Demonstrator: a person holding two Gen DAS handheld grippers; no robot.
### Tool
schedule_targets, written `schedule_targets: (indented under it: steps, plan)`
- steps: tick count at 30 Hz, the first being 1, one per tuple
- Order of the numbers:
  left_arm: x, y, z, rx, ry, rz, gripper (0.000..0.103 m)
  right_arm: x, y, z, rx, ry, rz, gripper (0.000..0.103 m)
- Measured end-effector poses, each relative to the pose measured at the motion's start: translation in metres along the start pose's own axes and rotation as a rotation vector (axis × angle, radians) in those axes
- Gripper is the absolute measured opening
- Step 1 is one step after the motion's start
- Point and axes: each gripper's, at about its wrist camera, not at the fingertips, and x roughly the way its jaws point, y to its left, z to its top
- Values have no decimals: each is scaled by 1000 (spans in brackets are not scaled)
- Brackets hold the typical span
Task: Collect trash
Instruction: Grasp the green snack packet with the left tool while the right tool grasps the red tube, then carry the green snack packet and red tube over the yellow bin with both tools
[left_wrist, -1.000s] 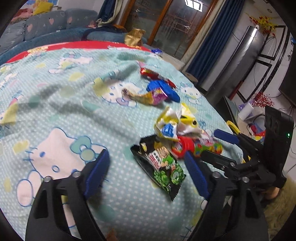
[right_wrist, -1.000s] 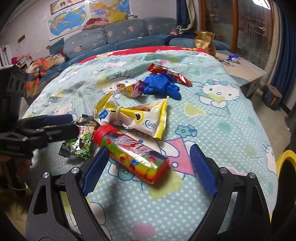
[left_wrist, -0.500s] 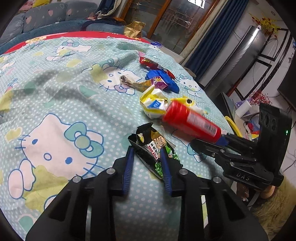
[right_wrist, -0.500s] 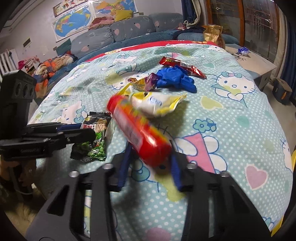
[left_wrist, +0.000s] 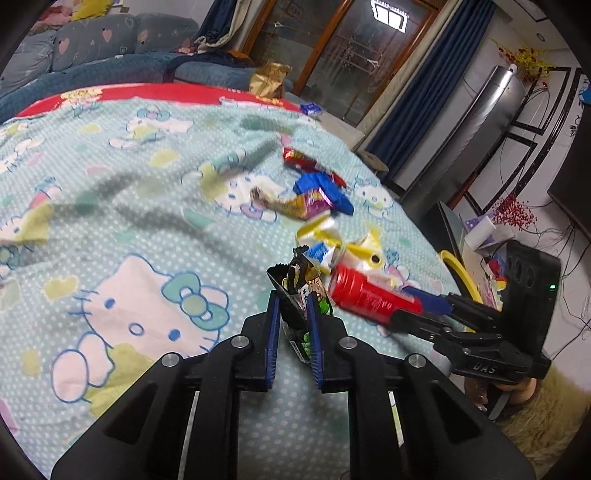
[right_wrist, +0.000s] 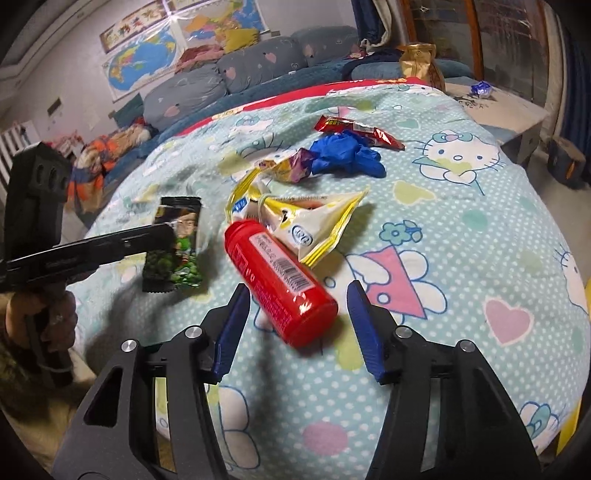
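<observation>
Your left gripper (left_wrist: 291, 314) pinches the green packet (right_wrist: 177, 251) above the bed (right_wrist: 461, 236); your right gripper (right_wrist: 297, 306) jaws are opening, the red tube (right_wrist: 280, 284) loose between them.

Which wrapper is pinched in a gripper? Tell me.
The black and green snack packet, clamped in the left gripper and off the bedspread. The yellow, purple and red wrappers lie loose on it.

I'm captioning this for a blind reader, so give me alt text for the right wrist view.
A red tube lies between the opening jaws of the right tool, over a cartoon-print blanket. To the left, the left tool holds a green snack packet aloft; more wrappers and a blue glove lie beyond.
</observation>
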Motion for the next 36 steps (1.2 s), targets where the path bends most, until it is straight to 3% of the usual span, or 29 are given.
schedule_targets:
  steps: [5,8,17,25,36]
  plan:
    - [-11,-5,10,7,-35,-4,14,15,8,5,-45,24,9,47]
    - [-15,-11,15,21,-51,-11,14,17,13,5,-56,18,15,42]
    - [-12,-32,31,59,-81,-47,14,-11,26,-8,-83,-2,24,28]
    - [-7,-59,45,99,-105,-95,14,-62,14,-7,-26,-110,6,27]
    - [6,-93,50,152,-103,-158,14,-105,-13,5,25,-216,-96,27]
